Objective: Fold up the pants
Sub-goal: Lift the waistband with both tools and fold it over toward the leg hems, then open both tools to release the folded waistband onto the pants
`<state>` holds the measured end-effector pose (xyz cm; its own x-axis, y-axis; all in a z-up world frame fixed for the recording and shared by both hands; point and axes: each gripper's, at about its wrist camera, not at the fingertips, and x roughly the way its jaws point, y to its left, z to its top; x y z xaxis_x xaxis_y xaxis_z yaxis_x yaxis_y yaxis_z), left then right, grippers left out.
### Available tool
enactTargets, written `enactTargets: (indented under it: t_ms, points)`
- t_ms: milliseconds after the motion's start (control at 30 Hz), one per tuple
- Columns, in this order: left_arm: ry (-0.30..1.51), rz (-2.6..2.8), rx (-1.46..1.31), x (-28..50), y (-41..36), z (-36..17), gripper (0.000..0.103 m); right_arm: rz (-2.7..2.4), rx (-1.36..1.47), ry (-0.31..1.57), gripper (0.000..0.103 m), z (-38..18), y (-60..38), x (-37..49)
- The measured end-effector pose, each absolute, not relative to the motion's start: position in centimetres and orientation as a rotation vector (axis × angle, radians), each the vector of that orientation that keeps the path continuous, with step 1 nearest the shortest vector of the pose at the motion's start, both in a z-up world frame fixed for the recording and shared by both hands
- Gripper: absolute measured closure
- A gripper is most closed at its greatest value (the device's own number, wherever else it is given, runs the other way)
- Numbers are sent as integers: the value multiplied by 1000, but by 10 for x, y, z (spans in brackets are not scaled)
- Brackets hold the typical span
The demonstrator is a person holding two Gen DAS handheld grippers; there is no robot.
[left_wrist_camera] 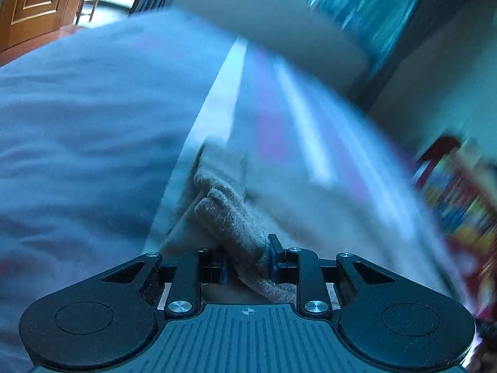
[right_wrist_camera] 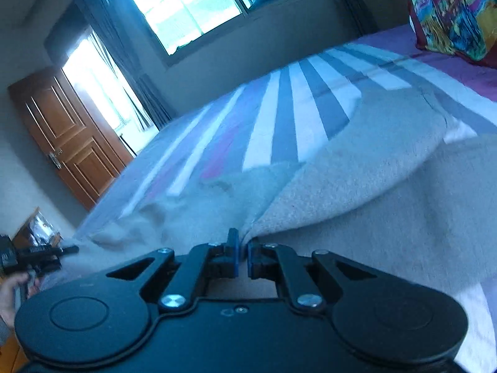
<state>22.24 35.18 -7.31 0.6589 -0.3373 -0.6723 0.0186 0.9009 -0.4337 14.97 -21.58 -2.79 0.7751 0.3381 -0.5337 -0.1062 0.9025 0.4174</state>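
The pants (right_wrist_camera: 372,171) are beige fleece, spread over a striped bed sheet (right_wrist_camera: 295,115). At the bottom of the right wrist view, my right gripper (right_wrist_camera: 243,248) is shut, pinching a thin edge of the pants where two layers meet. My left gripper (left_wrist_camera: 248,258) is shut on a thick rolled fold of the pants (left_wrist_camera: 236,217), which bulges out between its blue pads. The left wrist view is heavily blurred. In the right wrist view my left gripper (right_wrist_camera: 70,250) shows at the far left edge, held by a hand (right_wrist_camera: 12,295).
A colourful cushion (right_wrist_camera: 453,15) lies at the bed's far right corner, also blurred at the right of the left wrist view as the cushion (left_wrist_camera: 459,199). A wooden door (right_wrist_camera: 71,143) and bright windows (right_wrist_camera: 186,9) stand beyond the bed. Pale fabric (left_wrist_camera: 77,124) fills the left.
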Motion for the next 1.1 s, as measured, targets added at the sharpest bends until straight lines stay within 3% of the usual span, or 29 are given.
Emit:
enactTargets:
  t_ms: [133,200,267,333,367,400,600,700,767,800,967,1067,1100]
  points:
    - [848,-160,-323,221,335,-68,77,176,383,784,98,-80,-212,160]
    - [844,-116,-299,212,330,-58,69,169,374,772,95,-81,-211,155]
    - [841,-12,-264,195,327,-48,26,172,354,777,81,-75,-211,152]
    - [780,68,-233,172,323,-37,16,112,296,712,41,-50,-217,142]
    - [771,72,-269,165,320,-33,16,97,274,640,34,-34,-224,136]
    - [774,63,-312,161,316,-32,16,88,256,596,33,-22,-229,137]
    - [905,143,-327,180,273,-66,16,-72,114,761,39,-11,-230,229]
    - [931,160,-327,184,262,-87,6,-100,28,875,36,-35,-225,262]
    - [930,164,-314,183,259,-86,5,-123,-47,911,68,-45,-226,263]
    - [930,160,-314,180,259,-84,5,-108,-32,912,97,-44,-231,257]
    - [923,140,-318,176,263,-84,5,-90,101,847,100,-25,-271,185]
    - [922,140,-311,184,263,-89,5,-80,154,947,99,-61,-299,166]
    - [922,139,-309,184,263,-89,5,-56,178,930,91,-62,-306,163]
